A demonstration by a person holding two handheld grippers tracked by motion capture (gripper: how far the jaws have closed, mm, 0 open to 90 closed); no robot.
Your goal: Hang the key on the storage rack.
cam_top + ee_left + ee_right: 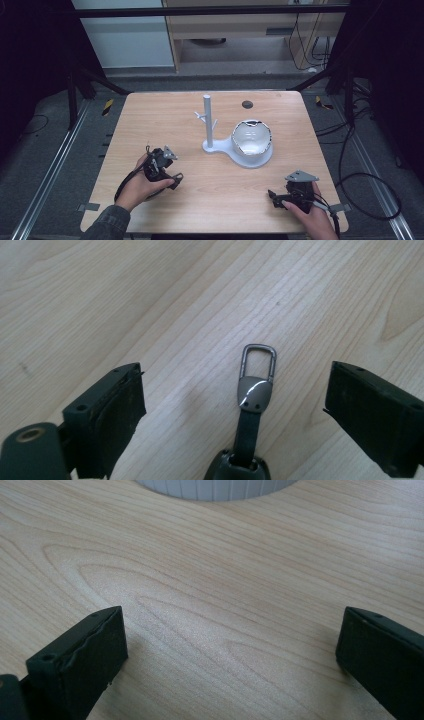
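Strap w/ metal loop (pixel 257 375) lies btwn wide-open left gripper (pixel 235 405) jaws, untouched.

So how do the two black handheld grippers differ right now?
The left gripper lies near the table's left side, pointing right, while the right gripper lies near the front right corner, pointing left. A small metal loop on a dark strap lies between the left gripper's fingers; the right gripper's fingers frame bare wood. Both are open, low over the light wooden table.

Grey carpet floor (pixel 45 150) surrounds the table; wooden cabinet (pixel 235 25) behind.
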